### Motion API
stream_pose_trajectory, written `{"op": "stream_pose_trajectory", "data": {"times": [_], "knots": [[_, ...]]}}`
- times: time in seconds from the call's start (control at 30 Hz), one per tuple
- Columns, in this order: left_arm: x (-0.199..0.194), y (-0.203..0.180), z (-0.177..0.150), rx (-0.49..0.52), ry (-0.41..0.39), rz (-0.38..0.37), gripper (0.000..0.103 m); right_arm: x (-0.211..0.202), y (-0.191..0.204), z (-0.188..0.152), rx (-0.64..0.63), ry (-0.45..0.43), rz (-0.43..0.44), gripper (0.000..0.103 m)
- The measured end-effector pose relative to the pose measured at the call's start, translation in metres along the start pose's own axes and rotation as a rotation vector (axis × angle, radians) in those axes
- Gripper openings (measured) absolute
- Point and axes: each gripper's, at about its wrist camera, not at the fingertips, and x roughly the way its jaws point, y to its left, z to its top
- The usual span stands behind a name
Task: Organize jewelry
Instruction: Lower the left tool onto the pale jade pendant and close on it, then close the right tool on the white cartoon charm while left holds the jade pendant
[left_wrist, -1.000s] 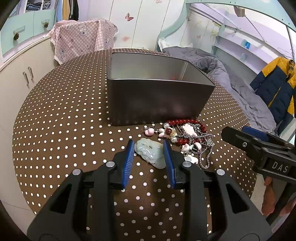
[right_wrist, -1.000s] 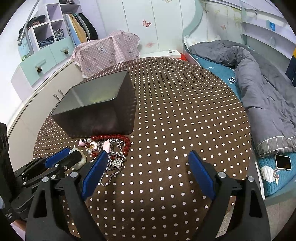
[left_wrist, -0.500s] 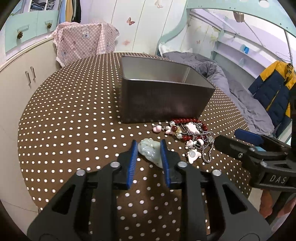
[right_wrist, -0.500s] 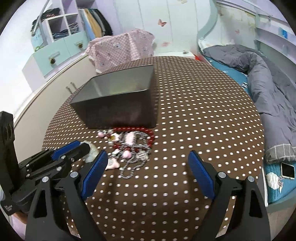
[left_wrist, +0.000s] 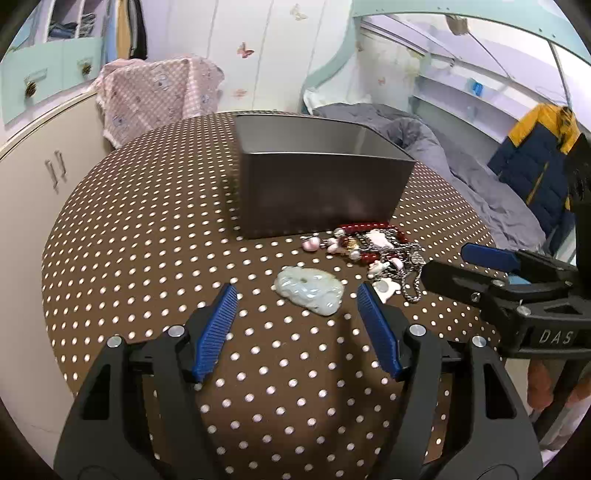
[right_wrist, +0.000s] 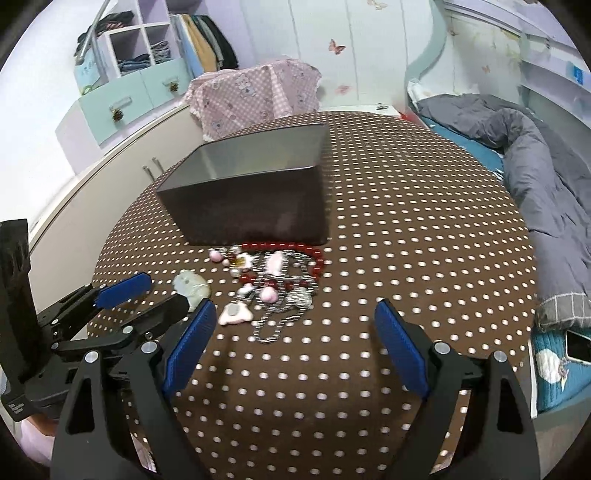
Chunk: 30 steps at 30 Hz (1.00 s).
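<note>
**A:** Start with the left tool (left_wrist: 297, 319). What is it doing?

**B:** Its jaws have just been opening. The blue pads (left_wrist: 215, 334) stand well apart, and the pale green jade pendant (left_wrist: 309, 290) lies flat on the table (left_wrist: 147, 236) just ahead of them, touching neither. So it is released, gripping nothing.

**A:** And the right tool (right_wrist: 295, 332)?

**B:** Spread wide as well, over bare dotted cloth with nothing between the pads. The tangle of jewelry (right_wrist: 275, 280) sits just beyond its left pad.

**A:** What does the right wrist view give you that the left one doesn't?

**B:** It looks down onto the whole heap: the red bead bracelet (right_wrist: 317, 258) curving round the far side, pink charms, a silver chain trailing toward the camera. It also shows the left tool from the side, with the pendant partly hidden behind its near finger. A phone (right_wrist: 578, 347) lies on the bed (right_wrist: 546, 173) at the right edge.

**A:** And the left wrist view?

**B:** The pendant in full, unobstructed, and the right tool entering from the right edge, its fingers close by the chain. A yellow and navy jacket (left_wrist: 535, 162) hangs beyond the bed.

**A:** The box?

**B:** The dark metal box (left_wrist: 321, 192) stands open-topped just behind the jewelry. The bracelet lies close against its front wall. No jewelry shows inside it in either view.
</note>
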Motion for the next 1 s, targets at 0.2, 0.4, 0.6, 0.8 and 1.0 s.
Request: {"op": "stream_pose_trajectory", "data": {"times": [0.2,0.4,0.6,0.8,1.0], "knots": [[0.014,-0.009,0.004,0.09,0.005,-0.009,0.067,-0.004,-0.01,-0.002,0.03,-0.004,-0.018,0.084],[0.015,-0.019,0.001,0.158,0.004,0.028,0.043,-0.003,-0.005,-0.002,0.024,-0.002,-0.012,0.084],[0.014,-0.018,0.0,0.149,-0.002,0.022,0.043,-0.003,0.001,-0.003,0.006,-0.003,0.006,0.084],[0.006,-0.008,-0.003,0.11,-0.017,0.03,0.043,-0.005,0.009,-0.005,-0.017,-0.013,0.035,0.077],[-0.006,0.009,-0.009,0.041,-0.068,0.035,0.043,-0.003,0.025,-0.004,-0.082,-0.034,0.128,0.055]]}}
